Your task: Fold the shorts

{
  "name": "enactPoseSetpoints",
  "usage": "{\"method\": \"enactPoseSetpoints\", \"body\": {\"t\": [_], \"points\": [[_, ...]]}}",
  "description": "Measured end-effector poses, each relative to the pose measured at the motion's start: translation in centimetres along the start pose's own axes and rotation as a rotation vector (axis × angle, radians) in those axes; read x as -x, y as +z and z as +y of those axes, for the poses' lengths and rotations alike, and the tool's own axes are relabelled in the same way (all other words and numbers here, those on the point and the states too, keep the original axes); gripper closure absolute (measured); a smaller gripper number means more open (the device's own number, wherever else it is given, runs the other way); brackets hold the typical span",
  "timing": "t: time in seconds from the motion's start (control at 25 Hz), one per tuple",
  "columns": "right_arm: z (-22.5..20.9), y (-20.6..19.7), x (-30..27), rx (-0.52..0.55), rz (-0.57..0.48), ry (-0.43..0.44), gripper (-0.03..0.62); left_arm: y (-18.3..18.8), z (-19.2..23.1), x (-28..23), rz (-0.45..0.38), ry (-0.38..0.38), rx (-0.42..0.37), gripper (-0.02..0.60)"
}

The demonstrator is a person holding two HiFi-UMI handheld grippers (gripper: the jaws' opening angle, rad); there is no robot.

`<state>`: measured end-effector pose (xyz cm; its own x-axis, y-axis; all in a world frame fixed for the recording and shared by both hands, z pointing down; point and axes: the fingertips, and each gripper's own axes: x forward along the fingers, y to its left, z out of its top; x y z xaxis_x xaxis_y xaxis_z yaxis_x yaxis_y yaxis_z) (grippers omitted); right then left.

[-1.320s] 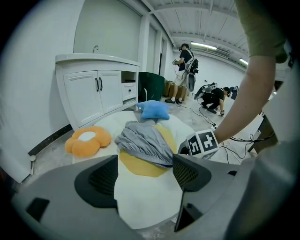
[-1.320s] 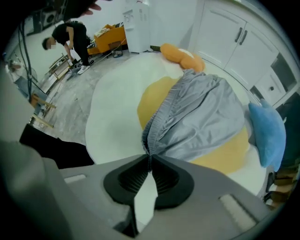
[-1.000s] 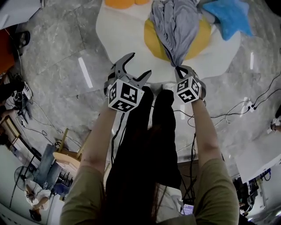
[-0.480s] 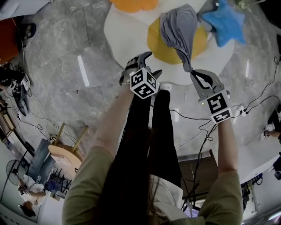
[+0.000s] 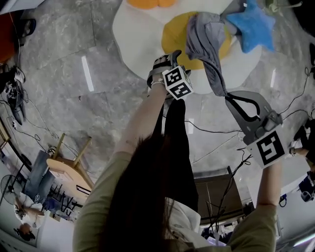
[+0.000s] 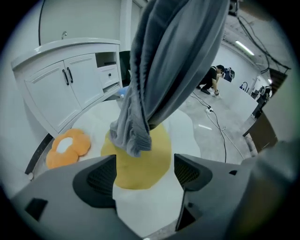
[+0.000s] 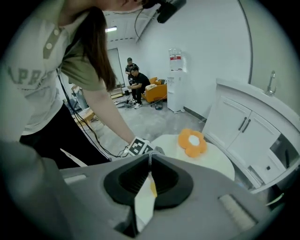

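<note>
The grey shorts point(image 5: 205, 43) hang bunched from my right gripper point(image 5: 228, 96), which is shut on one end of them and held high at the right of the head view. Their lower end trails over the yellow centre point(image 5: 174, 35) of a white rug point(image 5: 135, 42). In the right gripper view the jaws point(image 7: 149, 158) are pressed together and the cloth below is hidden. My left gripper point(image 5: 170, 58) is open beside the hanging shorts, left of them. In the left gripper view the shorts point(image 6: 164, 75) dangle ahead of the gripper point(image 6: 144, 172), with nothing between its pads point(image 6: 101, 176).
An orange flower cushion point(image 5: 146, 4) and a blue star cushion point(image 5: 252, 23) lie at the rug's far side. White cabinets point(image 6: 70, 79) stand behind it. Cables point(image 5: 216, 130) run over the grey floor, and a wooden stool point(image 5: 69, 167) stands at the left. People sit in the background point(image 7: 136, 79).
My right gripper has risen and swung right, lifting the shorts off the rug so they hang. My left gripper has moved forward and down toward the hanging cloth.
</note>
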<state>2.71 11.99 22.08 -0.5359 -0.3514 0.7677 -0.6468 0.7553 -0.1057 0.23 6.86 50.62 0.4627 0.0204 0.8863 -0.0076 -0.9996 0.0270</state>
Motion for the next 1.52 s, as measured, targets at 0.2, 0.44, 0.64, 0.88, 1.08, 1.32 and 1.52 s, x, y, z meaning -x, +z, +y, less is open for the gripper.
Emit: {"method": "enactPoseSetpoints", "body": {"t": [0.2, 0.44, 0.64, 0.88, 1.08, 1.32, 1.52], "points": [[1.1, 0.6, 2.1, -0.060, -0.014, 0.035, 0.572, 2.3, -0.2, -1.3, -0.015, -0.011, -0.013, 0.213], [0.5, -0.1, 3.5, -0.184, -0.076, -0.016, 0.572, 3.3, -0.3, -0.6, -0.070, 0.027, 0.027, 0.453], [-1.9, -3.0, 4.7, -0.263, -0.086, -0.109, 0.572, 2.1, 2.7, 2.3, -0.072, 0.078, -0.012, 0.462], [-8.1, -9.4, 3.9, -0.311, 0.037, -0.237, 0.572, 4.2, 13.4, 9.0, -0.086, 0.201, 0.000, 0.466], [-16.7, -9.4, 5.2, -0.351, 0.038, -0.351, 0.572, 11.8, 21.5, 14.7, -0.092, 0.300, -0.082, 0.469], [-25.0, -2.0, 13.7, -0.239, -0.077, -0.551, 0.572, 23.0, 28.7, 24.1, -0.185, 0.470, -0.137, 0.471], [-25.6, 2.6, 18.8, -0.121, -0.141, -0.632, 0.572, 26.8, 29.1, 31.1, -0.225, 0.571, -0.219, 0.471]]}}
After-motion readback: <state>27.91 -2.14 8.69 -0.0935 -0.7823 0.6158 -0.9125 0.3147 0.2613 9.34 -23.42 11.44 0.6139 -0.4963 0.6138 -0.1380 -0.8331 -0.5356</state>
